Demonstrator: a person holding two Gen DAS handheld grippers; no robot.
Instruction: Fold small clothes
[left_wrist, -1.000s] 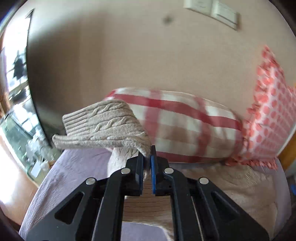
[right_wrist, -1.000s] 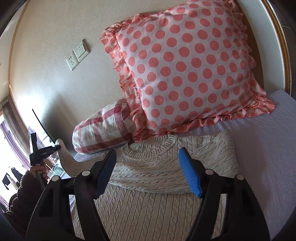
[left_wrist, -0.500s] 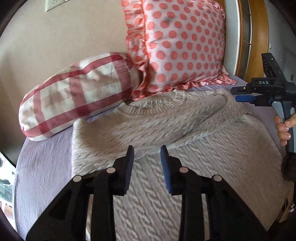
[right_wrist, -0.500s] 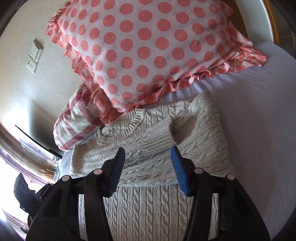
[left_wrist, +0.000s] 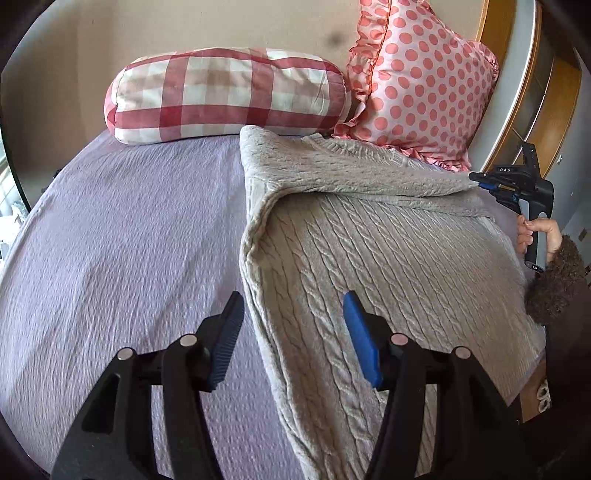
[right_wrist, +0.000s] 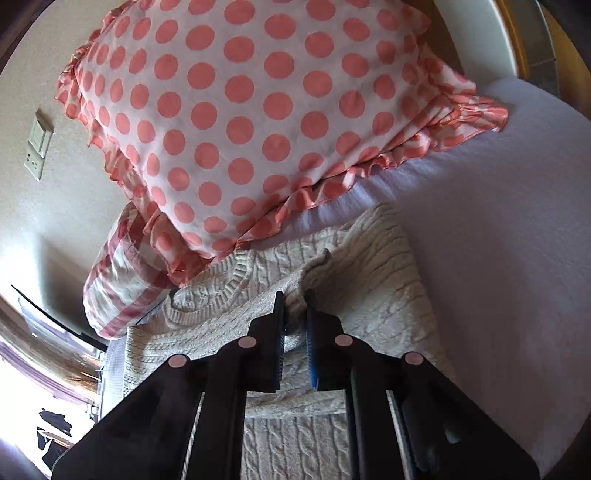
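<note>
The only readable lettering is "DAS", in small white capitals on the black body of the right tongs (left_wrist: 480, 180), seen at the far right from the left wrist camera. The wall plate (right_wrist: 38, 146) at the left in the right wrist view has sockets and a switch, with no legible marking. Nothing else carries text.

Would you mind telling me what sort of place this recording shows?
Most likely a bedroom: a bed with a lilac bedspread, a polka-dot pillow and a checked bolster against the wall, and a cable-knit sweater laid out.
</note>
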